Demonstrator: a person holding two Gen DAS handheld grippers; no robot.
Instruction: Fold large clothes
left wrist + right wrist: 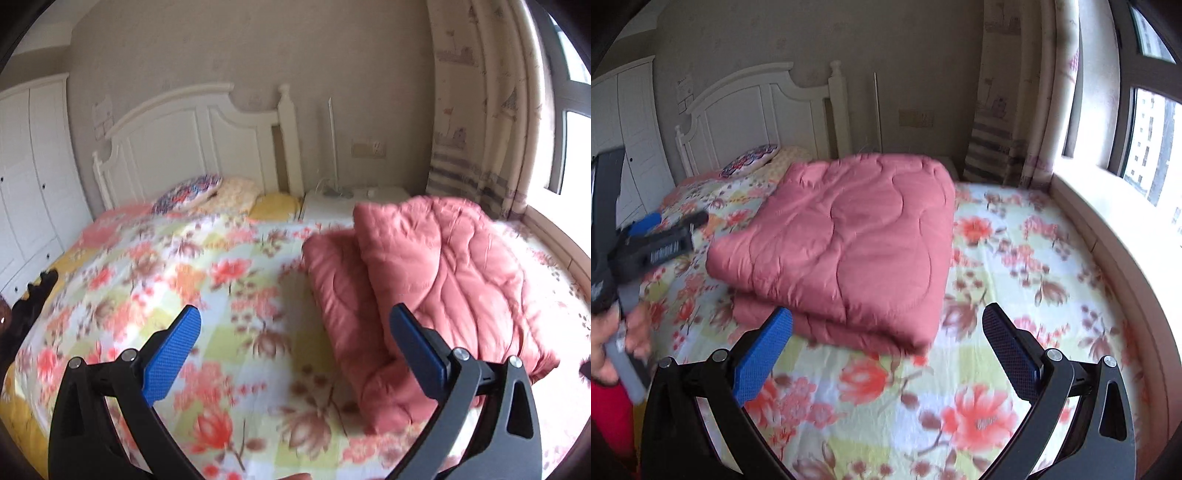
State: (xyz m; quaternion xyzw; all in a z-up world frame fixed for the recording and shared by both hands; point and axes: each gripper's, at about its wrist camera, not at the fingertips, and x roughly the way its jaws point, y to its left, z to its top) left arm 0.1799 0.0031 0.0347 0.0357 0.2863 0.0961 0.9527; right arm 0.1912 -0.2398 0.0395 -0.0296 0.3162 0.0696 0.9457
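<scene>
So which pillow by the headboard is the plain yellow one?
The yellow pillow, nearest the white nightstand. The stripy pillow is red, blue and white; the middle pillow is pale and patterned.

We see the pink quilted garment (849,243) lying folded into a thick, squarish stack of layers on the floral bedspread (1015,266). Curved stitch lines run across its puffy top face. It rests flat, its near edge just ahead of our right gripper's (886,332) spread fingers and apart from them. From our left gripper (295,339) it lies ahead and to the right, the upper layer (454,280) overlapping a lower fold (340,295).
</scene>
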